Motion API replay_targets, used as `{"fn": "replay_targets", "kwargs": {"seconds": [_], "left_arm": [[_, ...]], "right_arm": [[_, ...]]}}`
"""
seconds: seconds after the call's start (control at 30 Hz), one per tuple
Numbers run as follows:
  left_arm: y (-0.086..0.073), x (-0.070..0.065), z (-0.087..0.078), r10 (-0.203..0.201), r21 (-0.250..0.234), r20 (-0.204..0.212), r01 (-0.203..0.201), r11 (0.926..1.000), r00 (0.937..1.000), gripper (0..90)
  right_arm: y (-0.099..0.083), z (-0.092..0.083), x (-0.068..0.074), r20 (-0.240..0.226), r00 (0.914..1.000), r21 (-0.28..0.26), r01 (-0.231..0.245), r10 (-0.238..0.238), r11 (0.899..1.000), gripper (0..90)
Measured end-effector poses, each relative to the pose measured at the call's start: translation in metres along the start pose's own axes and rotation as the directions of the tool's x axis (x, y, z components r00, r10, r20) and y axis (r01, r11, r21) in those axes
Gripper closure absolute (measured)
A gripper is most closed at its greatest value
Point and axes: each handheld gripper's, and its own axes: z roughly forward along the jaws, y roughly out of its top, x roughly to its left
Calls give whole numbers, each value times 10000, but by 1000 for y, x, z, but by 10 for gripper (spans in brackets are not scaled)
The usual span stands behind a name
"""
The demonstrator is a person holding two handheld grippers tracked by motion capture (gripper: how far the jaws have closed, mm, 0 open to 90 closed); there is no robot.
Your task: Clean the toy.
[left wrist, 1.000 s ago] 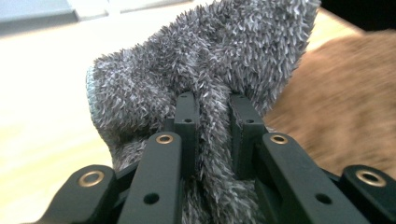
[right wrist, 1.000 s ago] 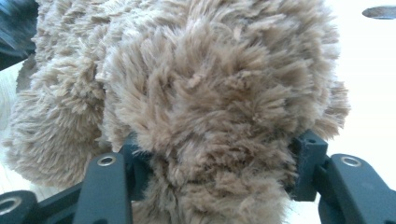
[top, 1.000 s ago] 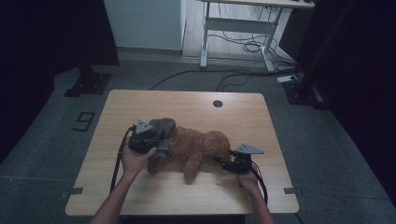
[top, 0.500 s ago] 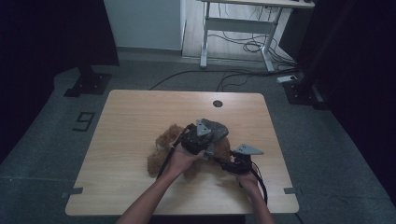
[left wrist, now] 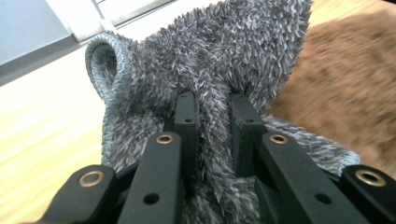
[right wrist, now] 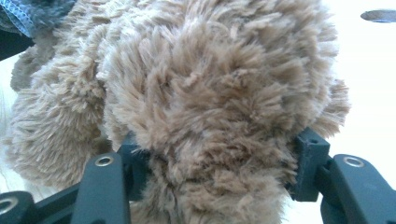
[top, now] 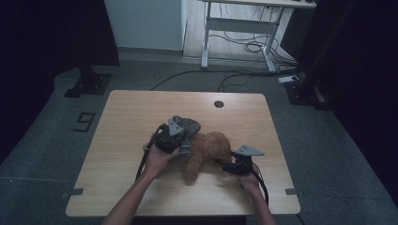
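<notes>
A brown plush teddy bear point(top: 206, 151) lies in the middle of the wooden table point(top: 131, 117). My left gripper point(top: 180, 140) is shut on a fuzzy grey cloth point(top: 185, 124) at the bear's left side; in the left gripper view the grey cloth point(left wrist: 205, 79) is pinched between the two black jaws of the left gripper point(left wrist: 212, 126), with brown fur point(left wrist: 345, 88) beyond. My right gripper point(top: 224, 165) is at the bear's right side. In the right gripper view the right gripper point(right wrist: 212, 161) has its jaws pressed on either side of the bear's fur point(right wrist: 210, 93).
A round cable hole point(top: 218, 103) sits near the table's far edge. Beyond the table stand a white desk frame point(top: 234, 28) and floor cables point(top: 244, 47). Dark stands flank the table. Bare wood lies to the left and front.
My left gripper, with the grey cloth in it, swung right over the bear half a second ago and has now come back left to the bear's left side. The right gripper stayed put.
</notes>
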Motion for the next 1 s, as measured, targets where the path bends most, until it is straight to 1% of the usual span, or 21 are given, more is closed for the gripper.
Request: {"fn": "replay_targets", "kwargs": {"seconds": [0.07,0.13,0.23,0.27,0.33,0.43,0.5,0.53,0.57,0.6,0.7,0.73,0.83,0.87,0.93,0.97,1.0], "left_arm": [[-8,9,-3,-242,-86,-134,241,9997,9996,758],[-15,15,-6,-404,-143,-262,400,9991,9988,758],[-24,26,-10,-830,-101,-254,827,9965,9962,757],[-27,29,-10,-883,-63,-366,881,9961,9954,757],[-34,34,-9,-944,115,-631,953,9954,9935,758],[-49,44,-4,-1145,489,-804,1186,9917,9902,760],[-61,49,2,-1332,801,-625,1380,9872,9891,761],[-66,50,4,-1501,739,-551,1540,9853,9871,760],[-69,52,5,-1751,582,-431,1774,9824,9836,761],[-70,53,4,-1879,536,-348,1896,9804,9816,761],[-63,53,3,-1672,581,-492,1700,9837,9847,761],[-61,53,4,-1736,526,-494,1762,9830,9836,760],[-49,56,1,-1816,389,-401,1832,9823,9825,759],[-44,57,-2,-1840,227,-387,1850,9825,9822,759],[-30,57,-12,-1940,-292,-203,1934,9807,9808,758],[-22,55,-17,-1837,-470,-138,1828,9820,9829,758],[-13,51,-20,-1652,-578,-75,1645,9847,9862,758]], "right_arm": [[0,0,1,-4,10000,-9,1,-1,10000,398],[0,0,1,0,10000,-3,9,-9,10000,398],[0,0,0,-24,10000,-30,-33,33,10000,398],[0,0,0,-29,10000,-34,-38,38,10000,398],[0,0,0,-44,10000,-30,-80,80,10000,398],[0,0,-2,-64,9999,-11,-103,103,9999,398],[-1,0,-2,-81,9999,-5,-152,152,9999,399],[-1,1,-3,-103,9997,-9,-221,221,9998,398],[-1,1,-4,-138,9996,-14,-264,264,9996,399],[-1,1,-4,-154,9995,-1,-272,272,9996,399],[0,3,-4,-102,9996,-18,-260,259,9997,400],[1,4,-4,-16,9999,-21,-163,163,9999,402],[4,8,-4,225,9997,-30,-82,83,10000,406],[5,10,-4,334,9994,-39,-58,60,10000,407],[6,11,-6,462,9989,-40,-11,13,10000,409],[6,11,-6,497,9988,-48,-24,26,10000,409],[6,11,-7,510,9987,-61,-24,27,10000,409]]}}
